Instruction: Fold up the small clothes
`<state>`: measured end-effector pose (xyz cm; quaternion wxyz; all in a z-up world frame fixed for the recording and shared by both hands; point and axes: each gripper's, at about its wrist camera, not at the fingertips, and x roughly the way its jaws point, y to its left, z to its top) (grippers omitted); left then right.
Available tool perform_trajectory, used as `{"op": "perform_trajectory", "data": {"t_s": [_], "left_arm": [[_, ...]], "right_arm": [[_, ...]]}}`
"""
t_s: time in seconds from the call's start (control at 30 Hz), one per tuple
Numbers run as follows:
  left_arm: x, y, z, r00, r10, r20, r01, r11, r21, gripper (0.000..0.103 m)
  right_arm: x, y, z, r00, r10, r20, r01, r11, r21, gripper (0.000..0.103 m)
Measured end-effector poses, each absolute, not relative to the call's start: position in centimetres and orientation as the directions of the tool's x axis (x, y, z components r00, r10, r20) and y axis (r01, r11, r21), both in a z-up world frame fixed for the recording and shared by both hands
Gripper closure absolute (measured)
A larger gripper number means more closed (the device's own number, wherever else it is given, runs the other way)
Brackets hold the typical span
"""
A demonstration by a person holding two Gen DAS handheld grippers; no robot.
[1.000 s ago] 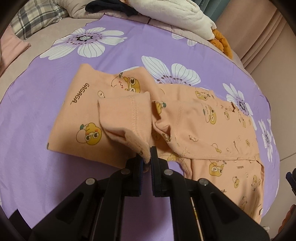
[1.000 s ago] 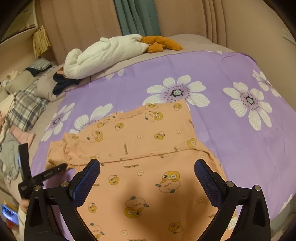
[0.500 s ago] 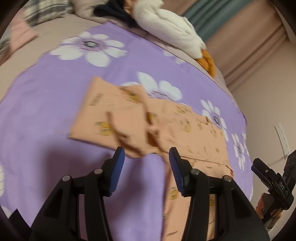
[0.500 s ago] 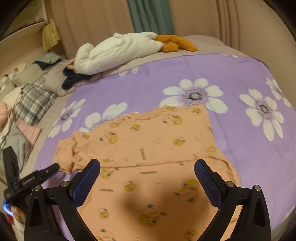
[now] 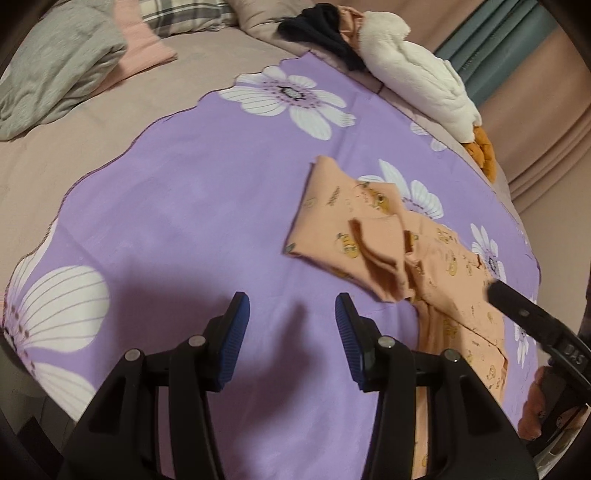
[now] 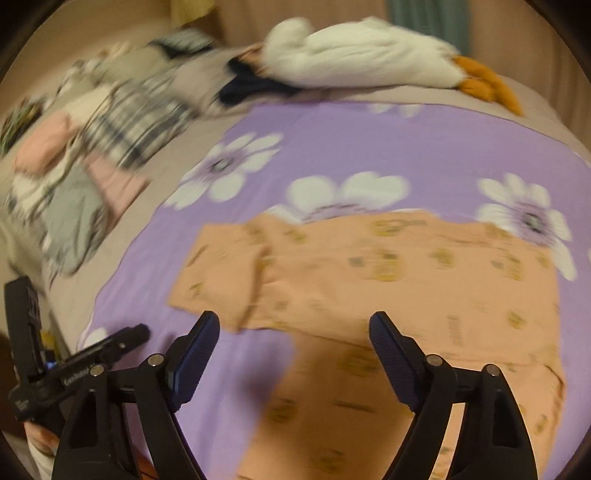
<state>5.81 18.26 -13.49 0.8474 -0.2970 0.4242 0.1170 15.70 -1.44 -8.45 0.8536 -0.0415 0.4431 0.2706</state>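
An orange child's garment (image 5: 373,229) with cartoon prints lies on the purple flowered sheet (image 5: 207,206), one sleeve folded in over its body. My left gripper (image 5: 291,325) is open and empty, hovering over bare sheet to the left of the garment. My right gripper (image 6: 293,339) is open and empty above the garment's (image 6: 388,280) near edge. The right gripper also shows at the right edge of the left wrist view (image 5: 524,317). The left gripper shows at the lower left of the right wrist view (image 6: 92,354).
A white plush toy (image 5: 417,81) with orange feet (image 5: 480,151) and a dark cloth (image 5: 325,26) lie at the far side. Grey and pink folded clothes (image 5: 59,59) and a plaid one (image 6: 136,118) sit on the beige bed at the left.
My left gripper let go of the sleeve, opened, and pulled back to the left off the garment. The right gripper swung left along the garment's near edge, still open.
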Motion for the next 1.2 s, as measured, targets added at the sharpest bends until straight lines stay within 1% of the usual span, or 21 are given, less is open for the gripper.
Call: {"op": "perform_trajectory", "data": {"t_s": [0.17,0.37,0.4,0.43,0.47,0.5,0.53,0.6,0.63,0.7,0.87,0.97,1.1,1.2], "left_arm": [[5.1,18.8,-13.6,0.607,-0.050,-0.793,-0.470,0.782,-0.409,0.056],[4.7,19.2,-13.3,0.615,-0.049,-0.787,-0.473,0.776,-0.417,0.056],[4.6,19.3,-13.2,0.615,-0.048,-0.787,-0.473,0.776,-0.417,0.056],[4.5,19.3,-13.2,0.616,-0.045,-0.787,-0.475,0.776,-0.416,0.056],[4.5,19.4,-13.2,0.616,-0.044,-0.786,-0.475,0.776,-0.415,0.056],[4.4,19.4,-13.2,0.617,-0.044,-0.786,-0.475,0.776,-0.416,0.056],[4.4,19.5,-13.2,0.618,-0.046,-0.785,-0.474,0.774,-0.418,0.056],[4.4,19.6,-13.2,0.621,-0.050,-0.782,-0.473,0.772,-0.425,0.056],[4.4,19.6,-13.2,0.622,-0.051,-0.781,-0.472,0.772,-0.426,0.056],[4.5,19.6,-13.1,0.623,-0.049,-0.781,-0.469,0.775,-0.423,0.056],[4.8,19.5,-13.2,0.623,-0.057,-0.780,-0.463,0.777,-0.426,0.056],[5.1,19.2,-13.1,0.623,-0.060,-0.780,-0.457,0.782,-0.424,0.056],[5.4,19.0,-13.2,0.621,-0.065,-0.781,-0.452,0.785,-0.425,0.056],[5.8,18.7,-13.3,0.618,-0.075,-0.783,-0.445,0.787,-0.426,0.056]], "right_arm": [[16.0,3.6,-10.5,0.360,0.442,-0.822,-0.588,0.791,0.167,0.027],[16.3,7.5,-12.6,0.348,0.359,-0.866,-0.632,0.772,0.066,0.030],[16.4,7.9,-13.0,0.337,0.348,-0.875,-0.641,0.765,0.057,0.033],[16.6,8.3,-13.3,0.329,0.343,-0.880,-0.646,0.761,0.055,0.041],[16.9,8.5,-13.6,0.322,0.336,-0.885,-0.649,0.759,0.052,0.046],[17.2,8.7,-14.0,0.327,0.313,-0.892,-0.646,0.763,0.031,0.054],[17.4,8.7,-14.1,0.332,0.301,-0.894,-0.642,0.767,0.019,0.059],[17.9,8.3,-14.0,0.345,0.292,-0.892,-0.629,0.777,0.011,0.087],[18.1,7.9,-13.7,0.348,0.298,-0.889,-0.621,0.784,0.019,0.091],[18.4,7.3,-12.8,0.355,0.334,-0.873,-0.613,0.788,0.052,0.097],[19.0,4.3,-9.3,0.402,0.435,-0.806,-0.573,0.806,0.149,0.097],[19.4,1.8,-7.8,0.457,0.452,-0.766,-0.528,0.831,0.175,0.097],[20.3,-0.9,-8.4,0.481,0.449,-0.753,-0.466,0.858,0.215,0.097],[20.8,-3.1,-9.5,0.483,0.435,-0.760,-0.406,0.880,0.246,0.097]]}}
